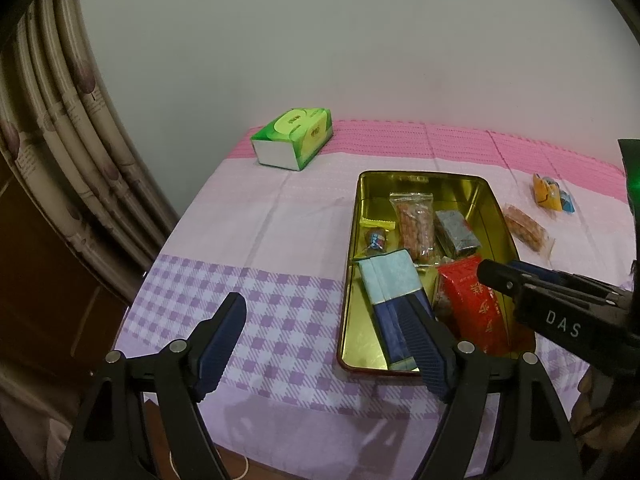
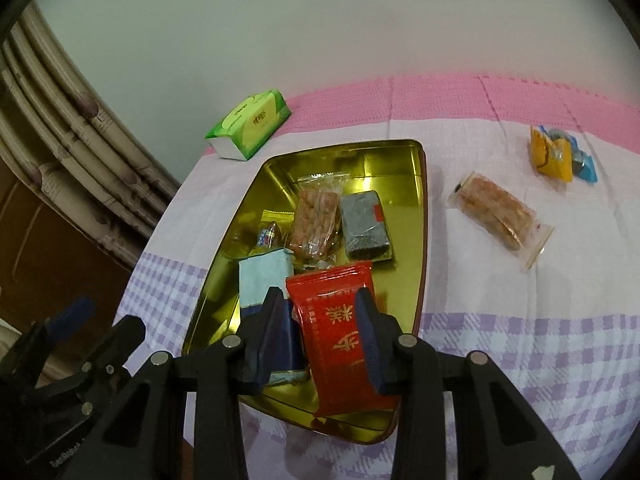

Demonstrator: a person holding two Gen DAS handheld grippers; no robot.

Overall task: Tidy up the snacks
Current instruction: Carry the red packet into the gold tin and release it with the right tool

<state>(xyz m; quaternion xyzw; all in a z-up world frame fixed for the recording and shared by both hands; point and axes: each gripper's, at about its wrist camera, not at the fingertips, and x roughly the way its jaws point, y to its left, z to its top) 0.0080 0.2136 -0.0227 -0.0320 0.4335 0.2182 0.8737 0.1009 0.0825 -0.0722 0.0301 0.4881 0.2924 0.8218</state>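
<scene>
Right gripper (image 2: 320,344) seemingly pinches the red packet (image 2: 340,336) over the tin (image 2: 420,208); left gripper (image 1: 328,344) gapes, farther off.

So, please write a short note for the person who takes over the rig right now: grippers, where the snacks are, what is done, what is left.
Left gripper: open, empty, hovering at the near left edge of the gold tray.
Right gripper: fingers on both sides of the red packet over the tray's near end; whether it grips or has let go is not clear.
Done: the blue packet, peanut bar, grey bar and a small candy lie in the tray.
Left: the clear-wrapped bar and the yellow and blue sweets lie on the cloth to the tray's right. The green tissue box stands behind.
</scene>
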